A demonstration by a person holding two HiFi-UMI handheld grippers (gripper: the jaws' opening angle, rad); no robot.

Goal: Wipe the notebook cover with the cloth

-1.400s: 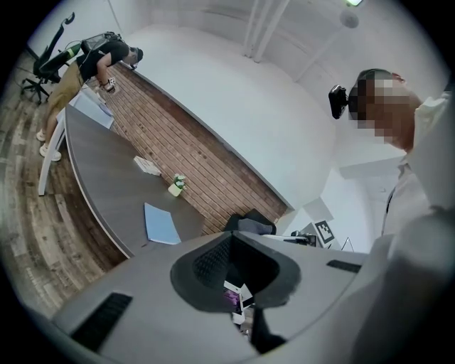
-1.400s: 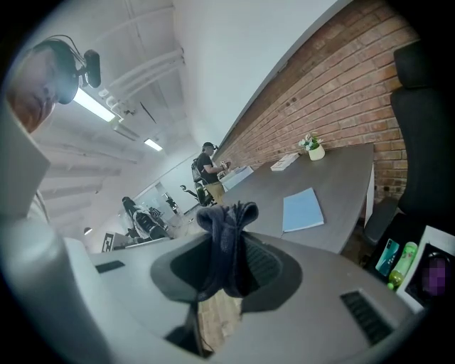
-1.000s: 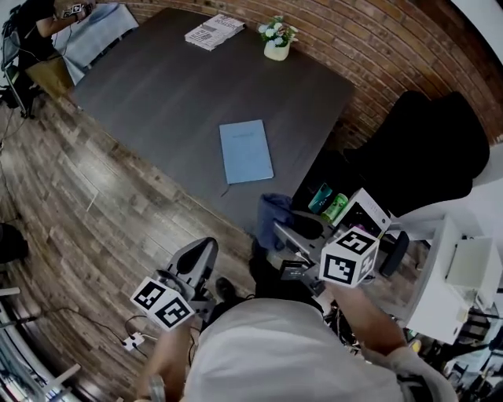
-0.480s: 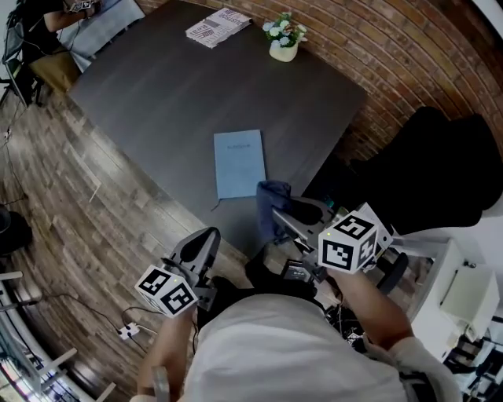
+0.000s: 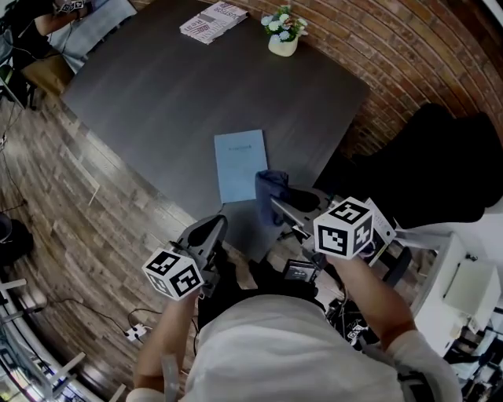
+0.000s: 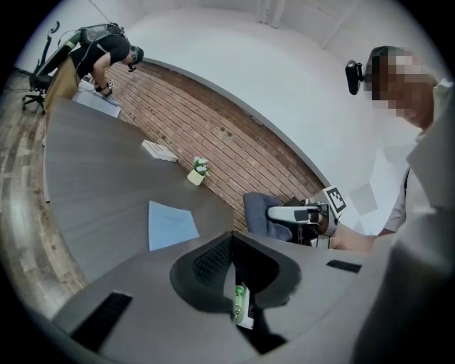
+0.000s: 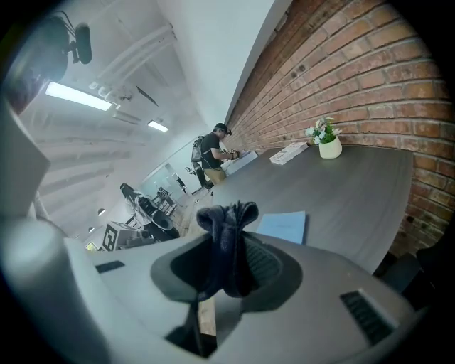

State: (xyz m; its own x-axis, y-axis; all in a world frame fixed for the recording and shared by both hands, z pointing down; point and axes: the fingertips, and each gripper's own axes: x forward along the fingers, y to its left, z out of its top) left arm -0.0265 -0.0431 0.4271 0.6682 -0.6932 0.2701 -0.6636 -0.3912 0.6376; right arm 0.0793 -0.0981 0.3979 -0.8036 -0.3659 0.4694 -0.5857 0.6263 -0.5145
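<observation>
Notebook (image 5: 240, 165): you have one, pale blue, lying flat on the dark tabletop (image 5: 173, 94) near its front edge. A line of print sits on its cover, too small to read. Your right claw (image 5: 277, 206) is clamped on the one dark blue cloth (image 5: 271, 188), which bunches up out of the jaws just beside the notebook's near right corner; whether it touches the cover cannot be told. Your left claw (image 5: 212, 226) is closed with nothing in it, short of the tabletop's edge. At the far edge stand one pot of flowers (image 5: 283, 43) and one folded printed paper (image 5: 212, 20), its text illegible.
</observation>
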